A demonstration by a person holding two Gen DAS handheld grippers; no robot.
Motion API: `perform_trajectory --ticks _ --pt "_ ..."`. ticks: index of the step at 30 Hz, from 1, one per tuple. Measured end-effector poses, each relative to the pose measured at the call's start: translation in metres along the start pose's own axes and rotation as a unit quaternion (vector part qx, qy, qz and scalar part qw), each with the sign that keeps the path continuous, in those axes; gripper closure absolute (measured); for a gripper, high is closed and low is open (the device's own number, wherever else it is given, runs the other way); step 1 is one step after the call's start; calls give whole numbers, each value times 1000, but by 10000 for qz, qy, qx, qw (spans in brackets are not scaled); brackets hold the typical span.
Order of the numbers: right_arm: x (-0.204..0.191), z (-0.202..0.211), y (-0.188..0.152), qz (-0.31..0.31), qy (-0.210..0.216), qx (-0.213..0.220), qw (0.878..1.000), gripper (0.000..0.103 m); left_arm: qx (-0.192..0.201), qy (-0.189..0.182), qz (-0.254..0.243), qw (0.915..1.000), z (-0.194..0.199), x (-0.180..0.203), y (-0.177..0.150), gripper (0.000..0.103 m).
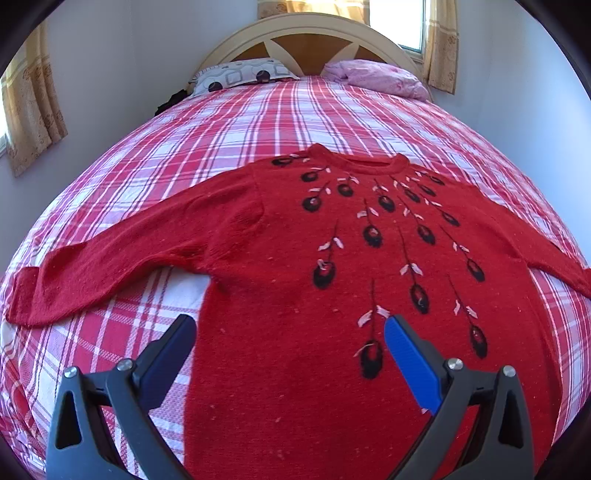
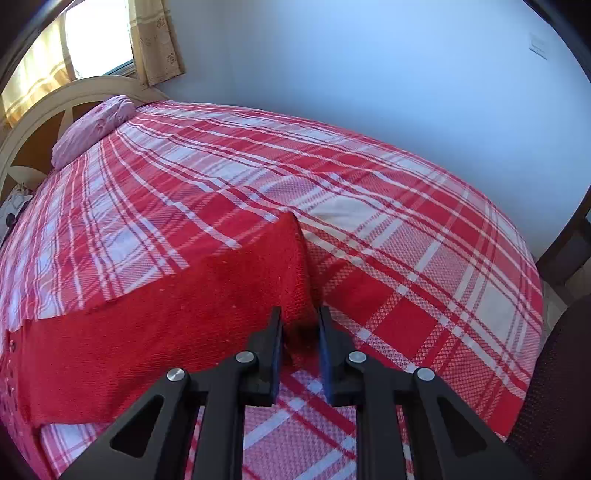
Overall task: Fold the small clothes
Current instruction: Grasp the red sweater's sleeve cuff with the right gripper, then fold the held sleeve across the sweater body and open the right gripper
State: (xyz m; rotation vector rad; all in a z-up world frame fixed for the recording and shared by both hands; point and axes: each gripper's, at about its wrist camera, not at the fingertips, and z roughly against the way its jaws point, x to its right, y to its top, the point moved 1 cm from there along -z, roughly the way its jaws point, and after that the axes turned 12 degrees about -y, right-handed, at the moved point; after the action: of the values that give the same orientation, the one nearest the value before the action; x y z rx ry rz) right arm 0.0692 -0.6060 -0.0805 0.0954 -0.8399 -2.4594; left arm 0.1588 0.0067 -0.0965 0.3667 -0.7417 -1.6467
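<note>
A: Where does the red knitted sweater (image 1: 295, 266) lie?

B: Flat and face up on the plaid bedspread (image 1: 258, 118), neck toward the headboard (image 1: 310, 26), both sleeves spread out to the sides. The black-and-white flower pattern fans down from the collar.

A: And the two grippers?

B: The left gripper (image 1: 290, 328) hangs over the sweater's lower left side with its fingers spread wide and nothing between them. One finger is above the bedspread just beside the garment's side edge, the other above the knit. The right gripper (image 2: 300, 321) is at the end of the right sleeve (image 2: 221, 280). Its fingers are drawn in to a narrow gap and the cuff edge sits pinched between them, so it appears to have hold of the sleeve.

A: How will the thing handle?

B: Likely soft, limp and fairly light, though a thick knit like this drags on the bedspread and stretches if pulled by one point. It should not slip from the pads. A hold at the cuff suits bringing the sleeve across the chest; the left would do best taking the side edge or hem near where it hovers, catching both layers.
</note>
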Motion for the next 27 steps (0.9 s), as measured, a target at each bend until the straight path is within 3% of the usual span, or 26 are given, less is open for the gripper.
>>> perform_trajectory --ticks 3,7,11,15,18,22,26,27 --pt "-11 33 4 94 261 198 9994 86 91 28 90 9999 5 -9 0 0" --pt "-56 97 6 557 932 532 9927 86 161 -5 321 9994 8 -22 2 0" --pt "-118 166 1 1006 1911 742 9736 86 241 -19 463 9986 13 -32 1 0" --pt "-211 235 -32 1775 3105 716 9311 86 340 73 631 9974 21 -49 -1 0" --pt "-281 270 -72 2254 3709 658 8985 86 391 149 798 9959 27 -64 -2 0" --pt "-369 287 -148 2820 4200 409 8616 86 490 360 973 9934 38 -87 -5 0" --pt "-428 281 -225 3270 4420 -1 8353 86 531 645 1093 9905 46 -111 -13 0" --pt "-437 279 -237 3348 4394 -40 8335 86 520 698 1123 9899 47 -116 -15 0"
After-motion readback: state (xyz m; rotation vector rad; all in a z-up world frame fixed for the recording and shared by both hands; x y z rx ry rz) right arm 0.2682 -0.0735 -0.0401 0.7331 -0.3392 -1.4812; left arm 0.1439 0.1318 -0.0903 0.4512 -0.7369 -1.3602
